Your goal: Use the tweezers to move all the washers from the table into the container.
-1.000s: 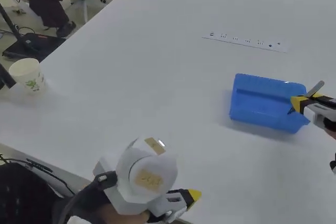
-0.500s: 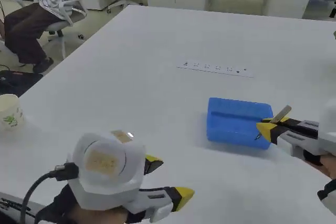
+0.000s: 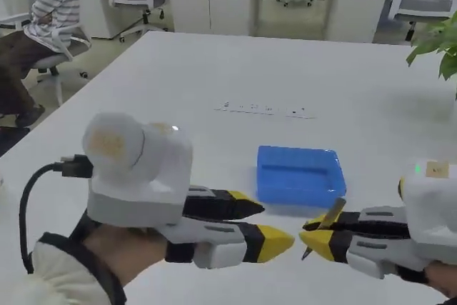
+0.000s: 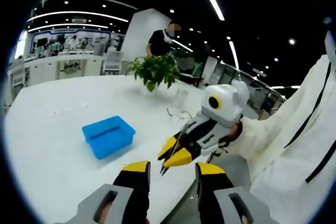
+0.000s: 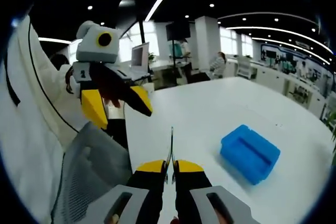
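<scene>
The right gripper point(image 3: 311, 239) is clenched on the tweezers point(image 3: 330, 216); the left gripper point(image 3: 270, 225) is released. The two now stand tip to tip, closer than before. The tweezers slant, tips pointing left. The blue container point(image 3: 300, 174) sits just beyond on the table point(image 3: 178, 76), a power strip point(image 3: 260, 108) farther

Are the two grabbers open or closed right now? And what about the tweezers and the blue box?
left gripper: open, holding nothing.
right gripper: shut on the tweezers.
tweezers: pinched between the right gripper's jaws, tips poking forward with nothing in them.
blue container: upright on the table, open on top, looks empty.
</scene>
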